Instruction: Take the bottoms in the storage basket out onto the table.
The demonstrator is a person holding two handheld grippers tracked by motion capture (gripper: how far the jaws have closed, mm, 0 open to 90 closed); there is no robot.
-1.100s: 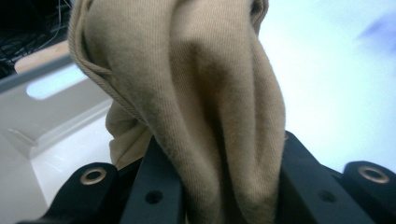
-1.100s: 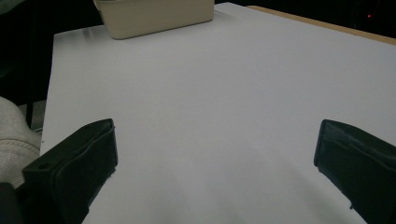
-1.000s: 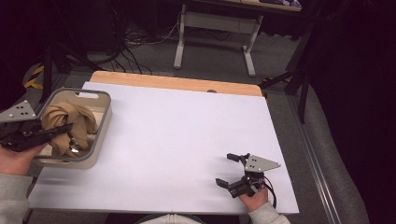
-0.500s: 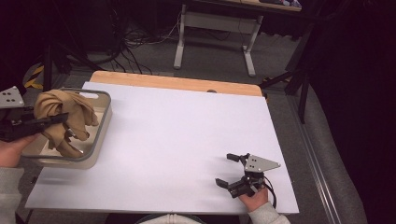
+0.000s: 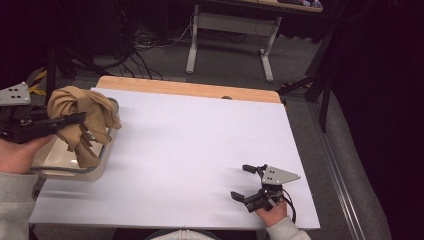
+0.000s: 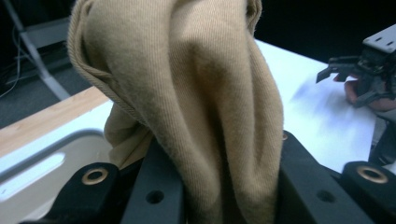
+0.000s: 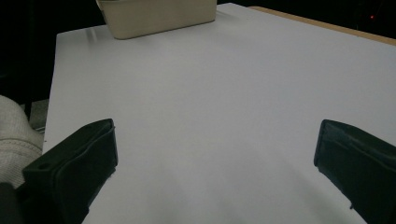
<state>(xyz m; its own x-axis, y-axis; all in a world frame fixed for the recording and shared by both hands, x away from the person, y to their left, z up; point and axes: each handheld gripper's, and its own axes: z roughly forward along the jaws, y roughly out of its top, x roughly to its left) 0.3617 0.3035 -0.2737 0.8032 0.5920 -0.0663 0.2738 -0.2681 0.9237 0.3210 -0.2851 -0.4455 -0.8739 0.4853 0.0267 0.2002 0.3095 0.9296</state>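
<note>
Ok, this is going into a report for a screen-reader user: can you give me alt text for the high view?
The left gripper, in a person's hand, holds a bunched tan cloth lifted above a beige tray at the left edge of a white table. At the near right corner, the right gripper rests on the table with its jaws open.

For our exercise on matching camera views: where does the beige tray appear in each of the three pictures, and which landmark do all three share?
High view: the beige tray sits at the left edge, below the tan cloth.
Left gripper view: its rim curves across the lower left, beside the cloth.
Right gripper view: it lies at the top edge, left of centre.
Shared landmark: the white tabletop.
</note>
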